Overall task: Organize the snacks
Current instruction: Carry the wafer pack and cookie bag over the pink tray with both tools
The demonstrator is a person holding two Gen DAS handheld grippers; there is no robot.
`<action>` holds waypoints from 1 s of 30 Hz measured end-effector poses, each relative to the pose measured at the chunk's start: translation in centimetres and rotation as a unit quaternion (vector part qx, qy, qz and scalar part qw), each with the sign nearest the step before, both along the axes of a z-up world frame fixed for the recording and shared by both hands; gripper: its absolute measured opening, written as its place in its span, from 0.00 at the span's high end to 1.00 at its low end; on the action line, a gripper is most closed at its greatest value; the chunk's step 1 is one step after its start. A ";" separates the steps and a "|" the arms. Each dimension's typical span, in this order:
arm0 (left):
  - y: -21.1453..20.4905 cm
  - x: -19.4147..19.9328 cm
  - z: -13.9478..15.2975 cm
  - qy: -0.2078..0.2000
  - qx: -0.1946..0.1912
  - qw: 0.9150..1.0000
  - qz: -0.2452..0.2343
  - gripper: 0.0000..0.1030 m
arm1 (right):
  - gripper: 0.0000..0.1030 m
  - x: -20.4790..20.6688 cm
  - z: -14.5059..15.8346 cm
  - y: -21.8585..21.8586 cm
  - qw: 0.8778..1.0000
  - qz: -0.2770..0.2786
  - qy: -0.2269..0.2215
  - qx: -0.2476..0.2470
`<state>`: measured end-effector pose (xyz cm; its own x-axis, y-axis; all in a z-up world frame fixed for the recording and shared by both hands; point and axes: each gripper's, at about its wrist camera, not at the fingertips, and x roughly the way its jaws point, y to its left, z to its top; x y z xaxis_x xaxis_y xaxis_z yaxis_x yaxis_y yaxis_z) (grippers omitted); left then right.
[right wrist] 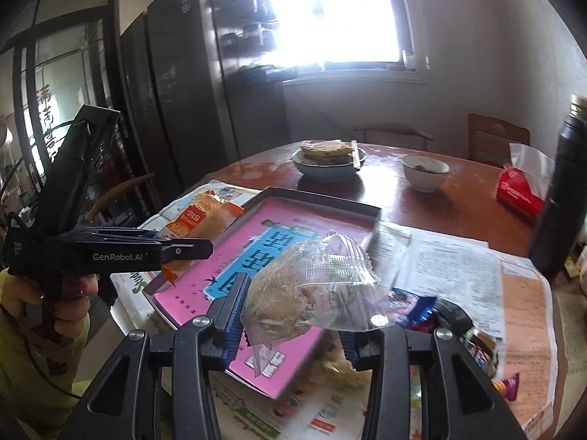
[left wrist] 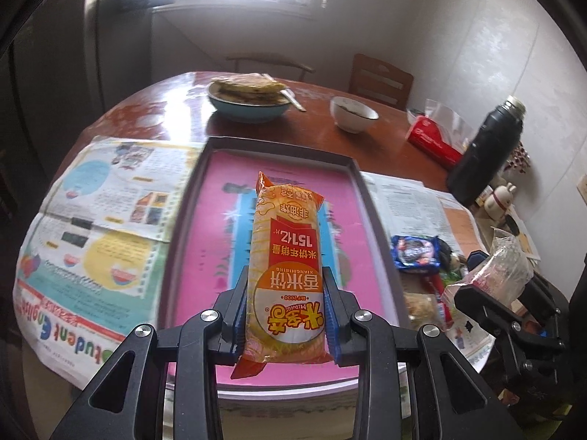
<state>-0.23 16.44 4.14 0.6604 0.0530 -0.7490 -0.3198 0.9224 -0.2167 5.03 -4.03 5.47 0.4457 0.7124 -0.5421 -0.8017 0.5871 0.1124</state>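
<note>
My left gripper (left wrist: pixel 286 286) is shut on a long orange rice-cracker pack (left wrist: pixel 284 256), held lengthwise above the shallow box with a pink bottom (left wrist: pixel 205 242). From the right wrist view the same left gripper (right wrist: pixel 172 251) and its orange pack (right wrist: pixel 205 220) hang over the box's left edge (right wrist: pixel 161 282). My right gripper (right wrist: pixel 293 293) is shut on a clear plastic bag of pale snacks (right wrist: pixel 308 289), above the box's near right corner. In the left wrist view that right gripper (left wrist: pixel 473 289) with the clear bag (left wrist: pixel 495 267) is at the right.
Loose snack packs, one blue (left wrist: pixel 416 251), lie on newspapers (left wrist: pixel 91 227) right of the box. Farther back on the round wooden table stand a bowl of flatbread (left wrist: pixel 247 101), a white bowl (left wrist: pixel 352 113), a red tissue pack (left wrist: pixel 433 139) and a black flask (left wrist: pixel 484 150). Chairs stand behind.
</note>
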 end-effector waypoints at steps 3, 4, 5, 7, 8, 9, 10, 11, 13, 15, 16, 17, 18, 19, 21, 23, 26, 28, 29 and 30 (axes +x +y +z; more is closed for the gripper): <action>1.0 -0.5 -0.4 0.004 0.003 1.000 0.010 0.66 | 0.57 -0.1 -0.1 1.3 1.000 0.013 0.000 -0.004; 1.2 -0.6 -0.7 0.008 0.005 1.000 0.011 0.66 | 0.57 -0.2 -0.2 1.7 1.000 0.017 0.001 -0.005; 1.5 -0.6 -1.0 0.011 0.004 1.000 0.012 0.66 | 0.57 -0.2 -0.4 2.2 1.000 0.020 0.002 -0.006; 1.9 -0.7 -1.7 0.019 0.001 1.000 0.014 0.66 | 0.57 -0.2 -0.8 3.0 1.000 0.027 0.011 -0.006; 2.0 -0.7 -2.1 0.023 0.001 1.000 0.014 0.66 | 0.57 -0.2 -1.1 3.3 0.999 0.030 0.014 -0.008; 2.1 -0.7 -2.4 0.030 -0.001 0.999 0.015 0.66 | 0.57 -0.2 -1.5 3.8 0.999 0.032 0.018 -0.012; 2.2 -0.7 -2.7 0.034 -0.003 0.999 0.014 0.66 | 0.57 -0.3 -1.8 4.2 0.999 0.035 0.022 -0.014; 2.2 -0.6 -3.0 0.036 -0.005 0.999 0.013 0.66 | 0.57 -0.3 -2.2 4.5 0.999 0.037 0.028 -0.016; 2.2 -0.6 -3.4 0.040 -0.006 0.999 0.011 0.66 | 0.57 -0.4 -3.1 5.2 0.998 0.044 0.039 -0.026; 2.1 -0.5 -3.8 0.044 -0.006 0.999 0.008 0.66 | 0.57 -0.6 -4.0 5.8 0.997 0.048 0.046 -0.036; 2.1 -0.5 -4.0 0.047 -0.006 0.999 0.006 0.66 | 0.57 -0.6 -4.5 6.1 0.997 0.051 0.051 -0.040; 2.1 -0.5 -4.2 0.050 -0.005 0.999 0.006 0.66 | 0.57 -0.7 -4.8 6.3 0.996 0.053 0.056 -0.043; 2.1 -0.5 -4.4 0.053 -0.005 0.999 0.007 0.66 | 0.57 -0.7 -5.3 6.5 0.996 0.054 0.059 -0.047; 2.1 -0.4 -4.6 0.056 -0.005 0.998 0.006 0.66 | 0.57 -0.6 -5.6 6.7 0.995 0.055 0.062 -0.051; 2.2 -0.2 -5.0 0.061 -0.006 0.998 0.006 0.66 | 0.57 -0.6 -6.2 7.1 0.994 0.057 0.067 -0.056; 2.3 -0.1 -5.3 0.066 -0.006 0.998 0.007 0.66 | 0.57 -0.6 -6.6 7.4 0.994 0.060 0.070 -0.061; 2.4 0.0 -5.6 0.071 -0.006 0.997 0.009 0.66 | 0.57 -0.6 -7.1 7.8 0.993 0.063 0.073 -0.067; 2.5 0.0 -5.7 0.073 -0.005 0.997 0.010 0.66 | 0.57 -0.5 -7.4 8.1 0.993 0.064 0.075 -0.071; 2.5 0.0 -5.8 0.075 -0.006 0.997 0.010 0.66 | 0.57 -0.4 -7.5 8.1 0.992 0.065 0.077 -0.072; 2.5 0.1 -5.9 0.077 -0.006 0.997 0.010 0.66 | 0.57 -0.4 -7.6 8.2 0.992 0.064 0.077 -0.073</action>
<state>-0.14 18.98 -1.76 0.5365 0.0557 -0.8420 -0.3690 0.9129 -0.1747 4.59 4.18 -2.12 0.2609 0.6662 -0.6987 -0.8509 0.5006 0.1595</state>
